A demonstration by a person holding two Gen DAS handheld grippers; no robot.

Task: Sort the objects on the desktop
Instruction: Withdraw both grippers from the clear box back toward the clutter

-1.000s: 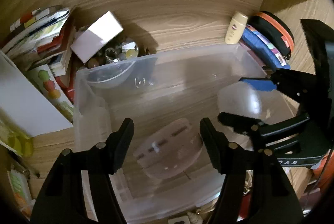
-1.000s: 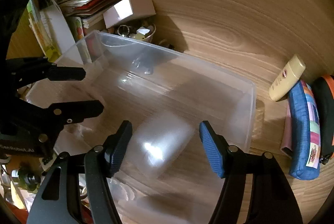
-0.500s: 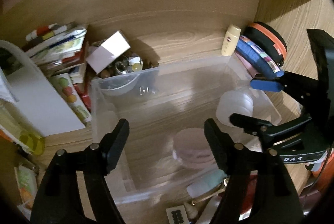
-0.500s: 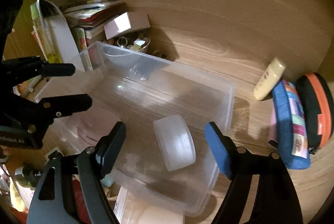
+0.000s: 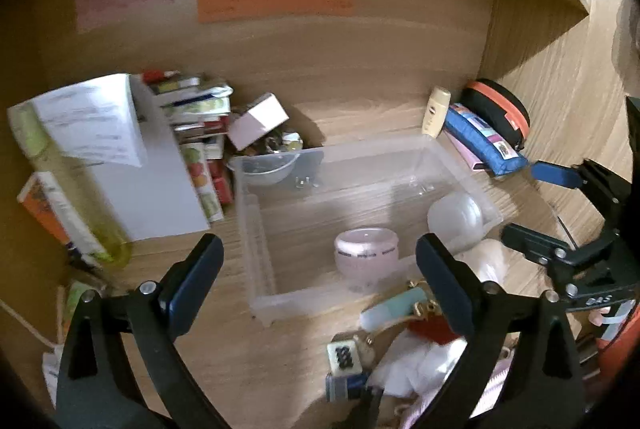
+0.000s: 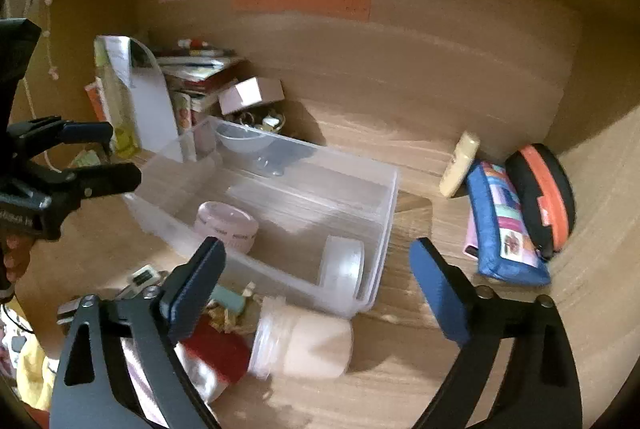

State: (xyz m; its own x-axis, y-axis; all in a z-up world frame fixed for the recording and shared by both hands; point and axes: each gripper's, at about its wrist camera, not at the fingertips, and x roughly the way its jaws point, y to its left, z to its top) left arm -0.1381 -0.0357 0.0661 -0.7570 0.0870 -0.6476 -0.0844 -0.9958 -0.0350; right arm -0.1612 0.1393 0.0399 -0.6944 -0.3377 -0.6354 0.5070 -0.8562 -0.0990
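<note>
Two jars, a pink jar (image 5: 366,256) and a white jar (image 5: 454,221), are sitting in the clear bin (image 5: 256,241) at frame centre while the left gripper (image 5: 316,277) and right gripper (image 6: 316,281) are hovering, fingers spread and holding nothing.

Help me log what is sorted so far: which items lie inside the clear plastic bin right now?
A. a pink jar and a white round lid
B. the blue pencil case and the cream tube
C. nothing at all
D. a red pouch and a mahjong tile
A: the pink jar and the white round lid both sit within the walls of the clear bin.
</note>
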